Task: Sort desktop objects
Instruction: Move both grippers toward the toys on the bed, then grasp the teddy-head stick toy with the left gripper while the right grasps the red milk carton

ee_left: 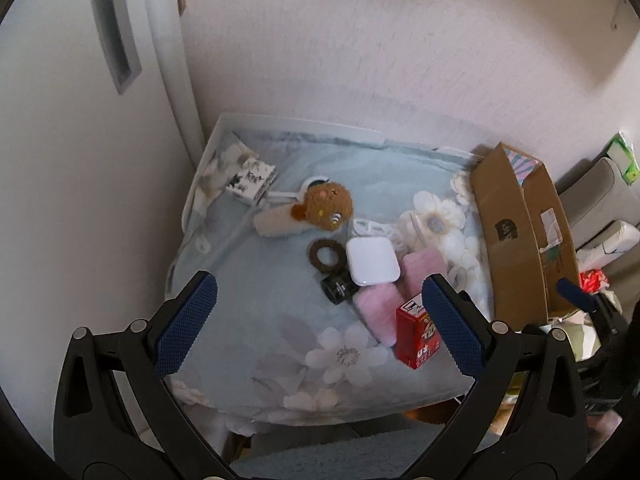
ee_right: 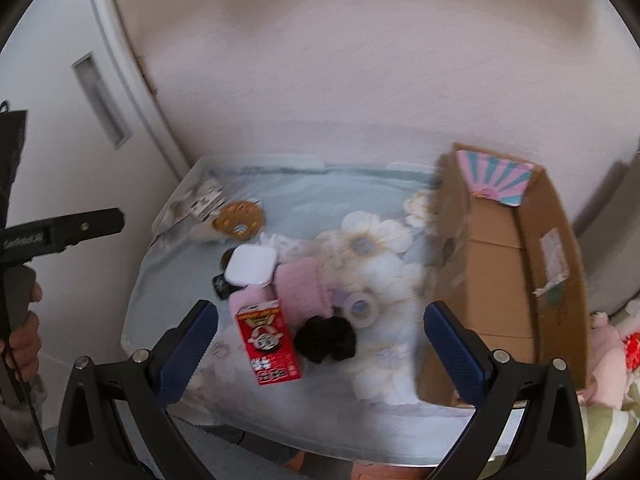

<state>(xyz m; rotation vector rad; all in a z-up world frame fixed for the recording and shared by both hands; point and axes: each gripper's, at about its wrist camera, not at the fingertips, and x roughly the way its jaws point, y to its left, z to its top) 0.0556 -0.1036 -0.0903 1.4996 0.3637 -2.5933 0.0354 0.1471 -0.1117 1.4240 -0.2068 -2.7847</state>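
I see my left gripper (ee_left: 320,320) with its jaws spread wide, holding nothing above the table (ee_left: 248,280). My right gripper (ee_right: 320,344) is also spread wide and empty.

Nearest to me lies one red carton (ee_right: 267,346). Just at its 3 o'clock is one black scrunchie (ee_right: 326,338), and one tape roll (ee_right: 361,307) is near, at 2 o'clock. Behind the carton, at 12 o'clock, I count two pink fluffy pieces (ee_right: 298,288), touching each other. One white square case (ee_right: 250,266) rests at 11 o'clock, partly over one small black jar (ee_left: 338,288). One brown ring (ee_left: 326,254) is further. Then one brown plush toy (ee_left: 328,204), and farthest one patterned small box (ee_left: 252,182). One open cardboard box (ee_right: 504,264) stands at 3 o'clock of the table.
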